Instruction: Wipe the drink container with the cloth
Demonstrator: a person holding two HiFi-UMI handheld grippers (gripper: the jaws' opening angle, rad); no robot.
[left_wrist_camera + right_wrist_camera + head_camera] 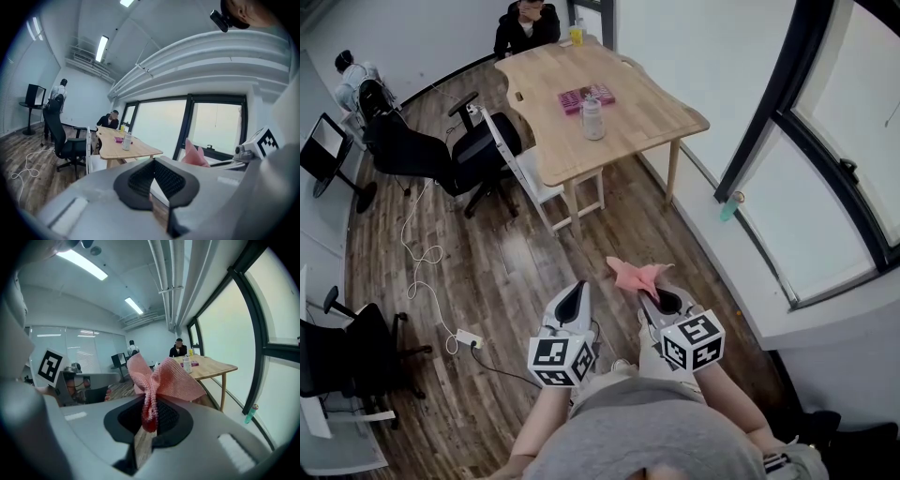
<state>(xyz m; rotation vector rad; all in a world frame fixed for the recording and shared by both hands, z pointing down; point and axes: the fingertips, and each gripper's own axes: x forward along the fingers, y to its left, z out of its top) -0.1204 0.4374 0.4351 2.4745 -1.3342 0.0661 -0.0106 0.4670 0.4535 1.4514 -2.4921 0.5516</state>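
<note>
While the right gripper [660, 299] pinches the cloth [635, 275] (left gripper [574, 298] clenched empty), the drink container [593, 120] stands far ahead.

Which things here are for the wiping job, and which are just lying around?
For the job: pink woven cloth, pinched in the right gripper; empty left gripper; pale drink bottle on the wooden table.
Just lying about: flat pink box; yellow cup; black office chair; white power strip; small green bottle.
</note>
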